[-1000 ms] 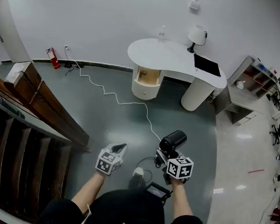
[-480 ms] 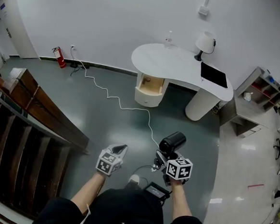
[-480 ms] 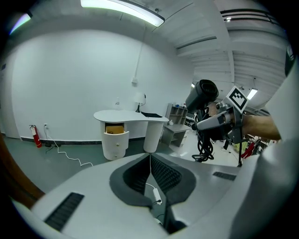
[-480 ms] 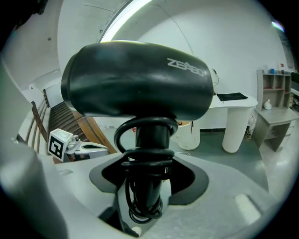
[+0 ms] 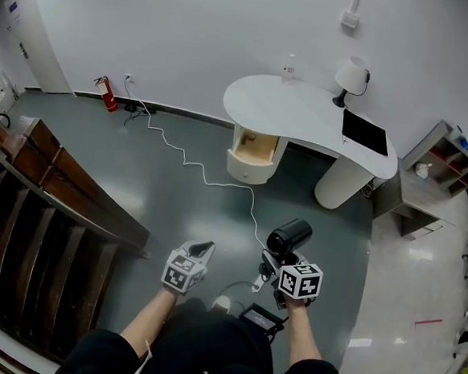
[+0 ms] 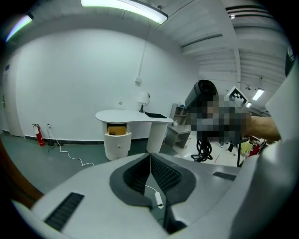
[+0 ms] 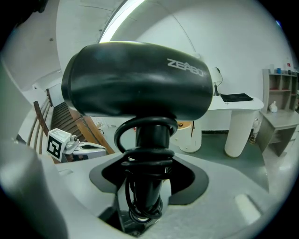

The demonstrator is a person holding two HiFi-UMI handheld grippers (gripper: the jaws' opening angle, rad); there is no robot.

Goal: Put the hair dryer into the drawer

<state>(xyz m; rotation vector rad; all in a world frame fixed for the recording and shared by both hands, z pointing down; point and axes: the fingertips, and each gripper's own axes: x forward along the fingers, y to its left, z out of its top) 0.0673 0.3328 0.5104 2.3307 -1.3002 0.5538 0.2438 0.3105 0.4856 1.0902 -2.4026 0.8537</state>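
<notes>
Presently, findings as follows:

- Right gripper [image 7: 149, 186] is clenched on the handle of the hair dryer [image 7: 140, 79]. The black barrel stands upright above the jaws, and the dryer's cord [image 7: 145, 154] is wound in loops round the handle
- Left gripper [image 6: 150, 161] has its jaws pressed together with nothing between them
- Task item location: the dryer is held in the air above the floor, well apart from the drawer [image 5: 253, 147]. The drawer stands pulled out under the left end of the white desk [image 5: 304, 115]
- Judgement: this is the carrying stage, and the placing is not yet begun
- Risk: a white cable [image 5: 210, 180] snakes across the floor between the person and the drawer and could catch a foot on the approach
- Risk: the wound cord may slip off the handle and snag on the drawer's front edge at lowering
- Risk: the grip sits low on the handle under a heavy barrel, so the dryer could pivot in the jaws if tilted sharply
- Risk: the drawer looks shallow, so an upright dryer may not clear and would need laying flat
- Not determined: the drawer's contents are too small to tell
- Not determined: the cord's plug is not visible
- Not determined: the handle end is hidden below the jaws
</notes>
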